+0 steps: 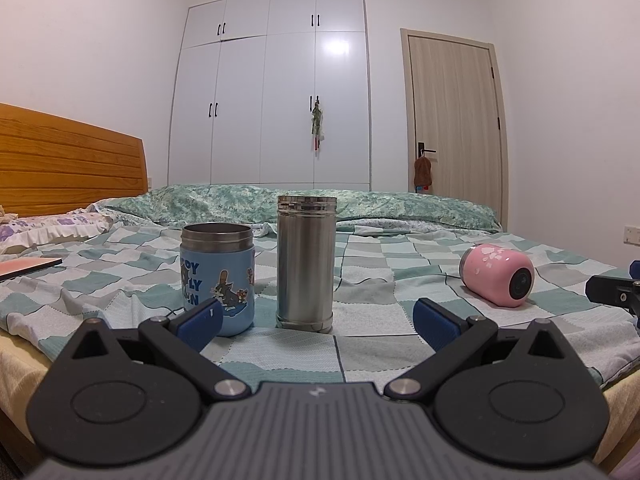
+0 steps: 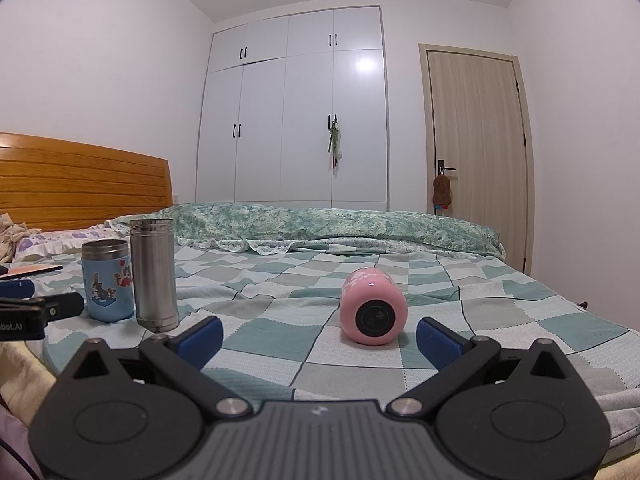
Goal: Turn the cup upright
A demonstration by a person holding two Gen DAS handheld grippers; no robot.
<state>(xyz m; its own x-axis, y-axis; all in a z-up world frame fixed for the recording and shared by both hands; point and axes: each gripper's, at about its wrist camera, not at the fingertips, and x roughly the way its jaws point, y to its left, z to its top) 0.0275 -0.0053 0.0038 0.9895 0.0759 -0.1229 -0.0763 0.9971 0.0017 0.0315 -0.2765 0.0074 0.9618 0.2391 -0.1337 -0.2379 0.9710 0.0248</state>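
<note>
A pink cup (image 2: 373,308) lies on its side on the checked bedspread, its dark base facing my right gripper; it also shows in the left wrist view (image 1: 499,274) at the right. A blue cartoon cup (image 1: 218,276) and a tall steel cup (image 1: 306,263) stand upright side by side; both show in the right wrist view, blue (image 2: 107,280) and steel (image 2: 155,273). My left gripper (image 1: 318,322) is open and empty, just short of the steel cup. My right gripper (image 2: 319,336) is open and empty, just short of the pink cup.
The bed (image 1: 380,340) has a rolled green quilt (image 2: 332,222) at the far side, a pillow (image 1: 48,226) and wooden headboard (image 1: 68,160) at the left, and a flat pink-topped item (image 1: 28,267). A white wardrobe (image 1: 272,92) and door (image 1: 456,116) stand behind.
</note>
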